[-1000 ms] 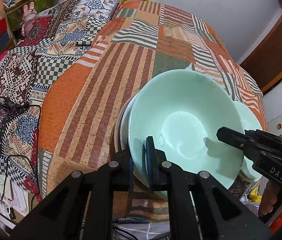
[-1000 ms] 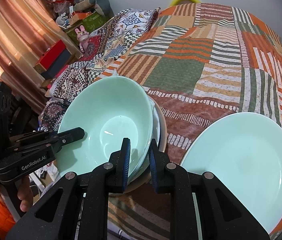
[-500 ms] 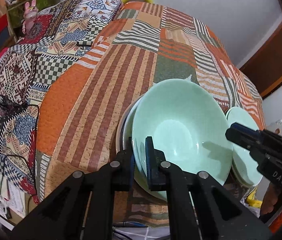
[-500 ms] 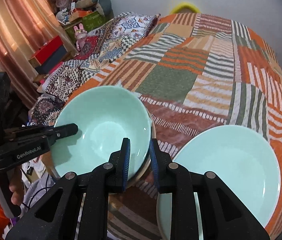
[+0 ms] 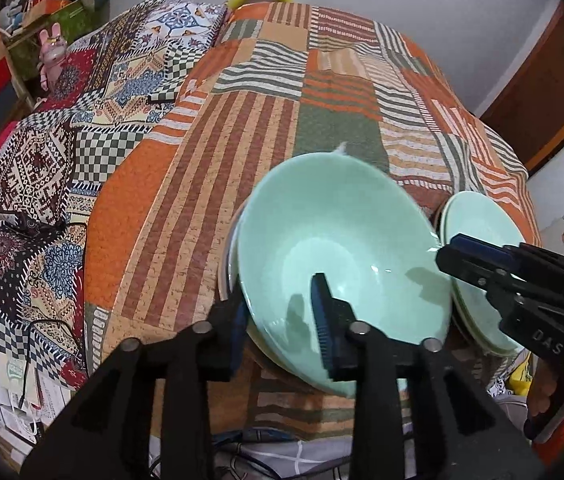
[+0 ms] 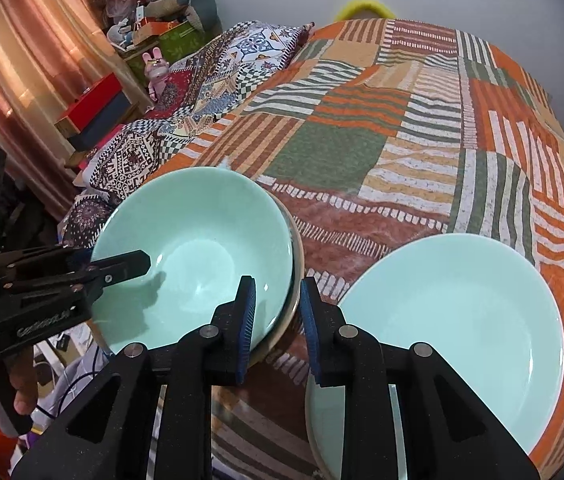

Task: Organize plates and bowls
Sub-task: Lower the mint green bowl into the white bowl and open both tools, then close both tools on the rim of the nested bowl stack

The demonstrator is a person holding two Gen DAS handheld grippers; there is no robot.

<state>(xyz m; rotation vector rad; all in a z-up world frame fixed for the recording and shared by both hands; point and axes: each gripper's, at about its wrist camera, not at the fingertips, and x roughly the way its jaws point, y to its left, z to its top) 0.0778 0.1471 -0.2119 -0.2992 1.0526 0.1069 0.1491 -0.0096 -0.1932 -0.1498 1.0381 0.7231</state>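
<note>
Bowl (image 5: 342,256) first: the mint-green one sits right at the tips of both tools, and we have a jaw on either side of its rim from two directions. Our left gripper (image 5: 280,316) straddles the near rim, one pad inside the bowl and one outside, with a clear gap showing, so we read the jaws as apart and not pinching. Our right gripper (image 6: 276,318) straddles the bowl's right rim the same way, pads parted, nothing clamped between them.

Under the bowl we can see at least one more pale rim (image 6: 296,280) peeking out, so it looks nested on a small stack; how many pieces lie beneath, we cannot tell. Just to the right of our right gripper lies the wide green plate (image 6: 454,332), and in the left wrist view it looks like a stack of plates (image 5: 478,240) with a second edge below it, beside the bowl but apart from it.

Beyond both stacks the patchwork bedspread (image 6: 402,120) runs away with no other dishes on it that we can see.

Our call: bowls sit with bowls, plates with plates, so the sorting appears nearly done. What remains seems to be backing both tools off the rim, perhaps squaring the stack.
</note>
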